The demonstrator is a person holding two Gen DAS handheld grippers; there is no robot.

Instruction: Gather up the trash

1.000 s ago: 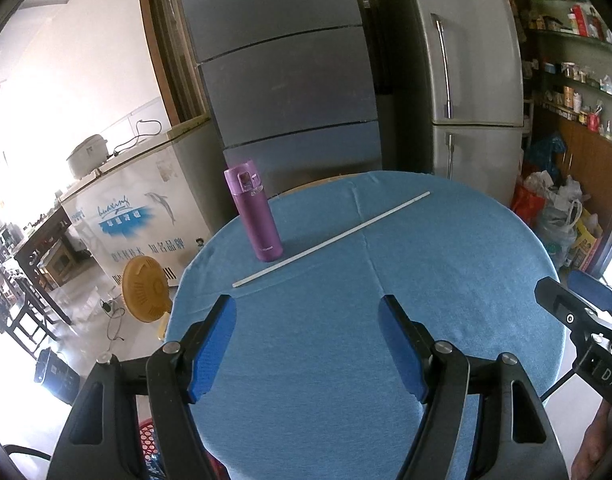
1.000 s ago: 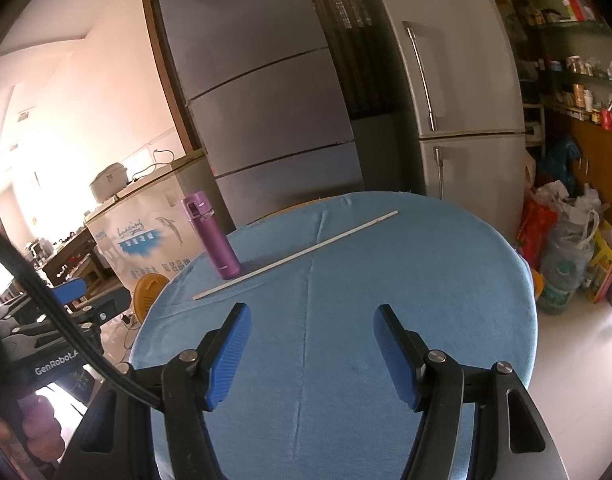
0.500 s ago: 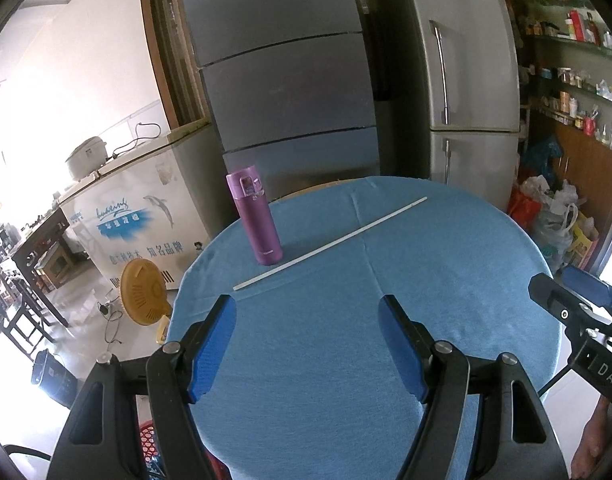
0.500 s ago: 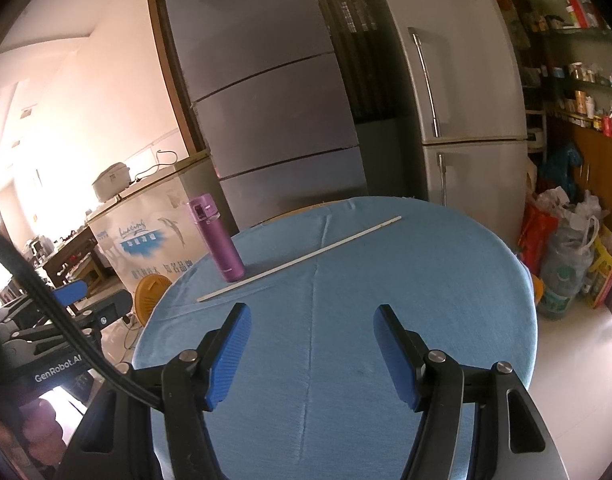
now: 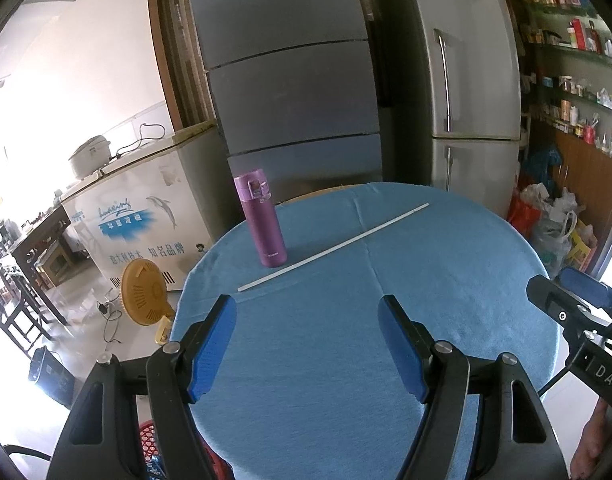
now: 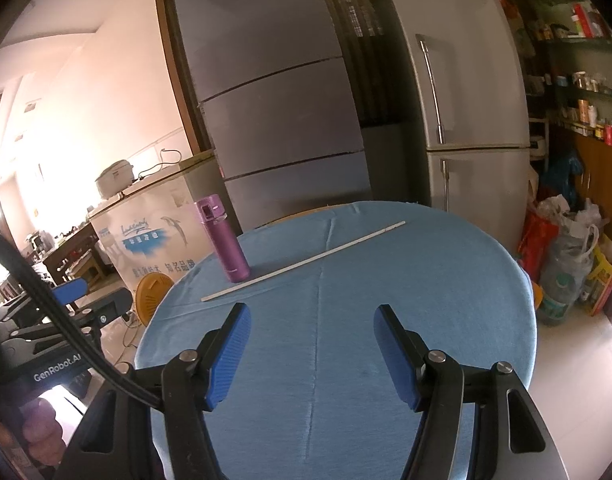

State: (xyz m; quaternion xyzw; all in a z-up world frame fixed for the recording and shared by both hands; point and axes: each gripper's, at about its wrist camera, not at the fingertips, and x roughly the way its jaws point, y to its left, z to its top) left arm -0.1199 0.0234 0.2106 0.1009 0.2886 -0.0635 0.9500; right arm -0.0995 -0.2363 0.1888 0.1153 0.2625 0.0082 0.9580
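A round table with a blue cloth [image 5: 446, 280] [image 6: 426, 300] holds a long thin white stick [image 5: 334, 247] [image 6: 301, 262] lying diagonally and an upright purple flask [image 5: 261, 222] [image 6: 222, 240] beside its left end. My left gripper [image 5: 307, 346] is open and empty above the near part of the table. My right gripper [image 6: 312, 354] is open and empty too, also short of the stick. The right gripper shows at the right edge of the left wrist view [image 5: 578, 312]; the left one shows at the left edge of the right wrist view [image 6: 65, 320].
Two tall grey fridges [image 5: 466, 92] stand behind the table. A white chest freezer [image 5: 137, 216] and a yellow fan [image 5: 145, 292] stand at left. Bags and bottles [image 6: 566, 260] crowd the floor at right. A red basket [image 5: 149, 440] sits below the table's near left edge.
Both grippers have drifted slightly; the table, stick and flask sit a little lower in both views. Both stay open and empty.
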